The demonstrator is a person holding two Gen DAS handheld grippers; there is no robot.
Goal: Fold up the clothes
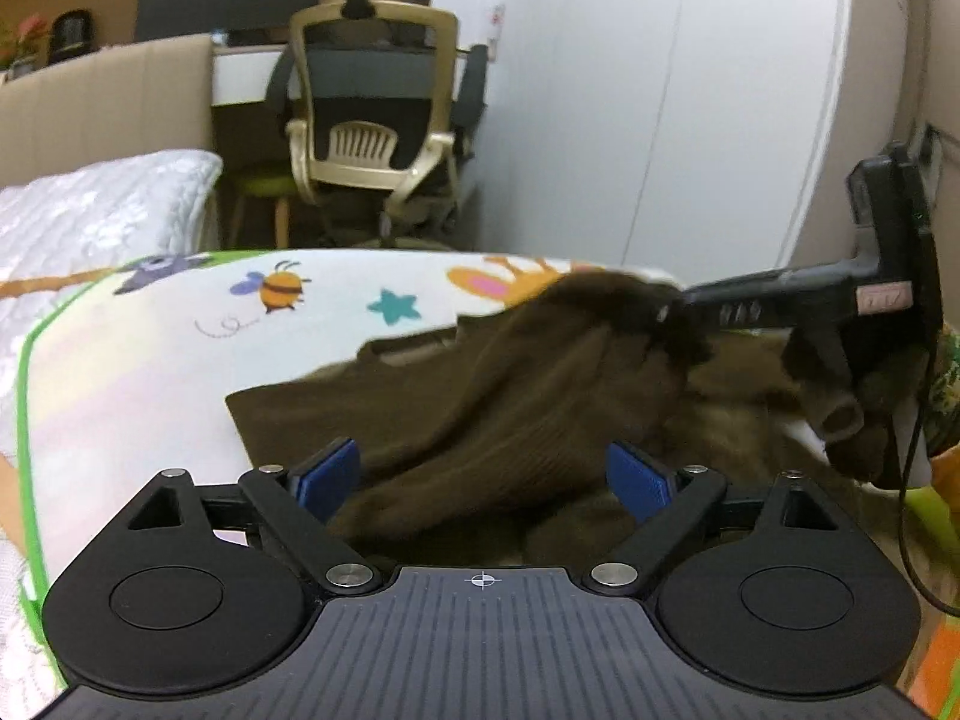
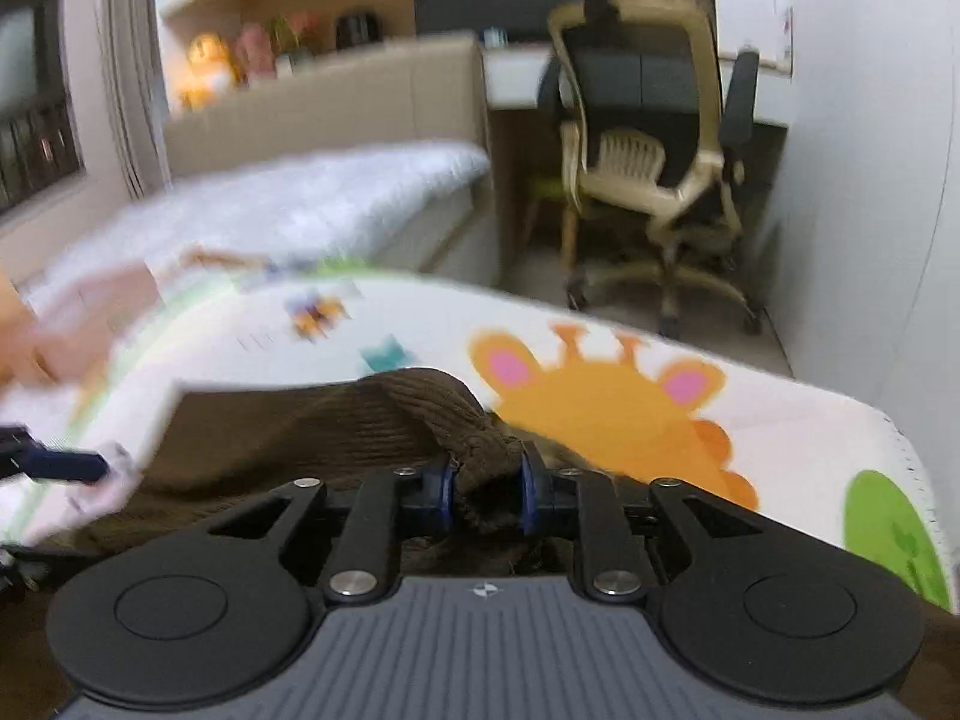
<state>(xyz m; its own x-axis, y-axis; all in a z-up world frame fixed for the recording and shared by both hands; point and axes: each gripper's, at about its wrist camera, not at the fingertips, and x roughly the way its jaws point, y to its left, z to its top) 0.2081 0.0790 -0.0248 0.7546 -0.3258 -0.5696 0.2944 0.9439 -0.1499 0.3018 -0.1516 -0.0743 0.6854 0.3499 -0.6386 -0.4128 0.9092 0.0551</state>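
Nearest in the right wrist view, the right gripper [image 2: 485, 495] is pinching a bunched fold of the dark brown ribbed knit garment [image 2: 312, 420] between its two blue-padded fingers [image 2: 443, 495], clenched tight on the cloth at six o'clock; a grip this firm on a gathered edge suggests the fold is being lifted or carried over the rest of the fabric. In the left wrist view, the left gripper [image 1: 483, 477] is hovering low at six o'clock with its blue pads [image 1: 336, 471] spread wide and nothing between them, the brown cloth lying just beyond; held released like this, it is probably waiting to pin or take another part. From that same view the right gripper is reaching in from three o'clock, its tip buried in a raised ridge of the garment. The garment is lying on a white play mat printed with a cartoon bee, a teal star and an orange giraffe face [image 1: 180, 330], partly flat toward nine o'clock with a straight edge, and heaped and rumpled toward three o'clock. The knit is looking thick, soft and floppy, draping in a tent from the pinched point. How far the folding has gone cannot be settled here. Farther off, at twelve o'clock, a beige-framed mesh office chair [image 1: 369, 114] is standing by a desk, and a white quilted bed [image 1: 102, 204] is lying toward ten o'clock.
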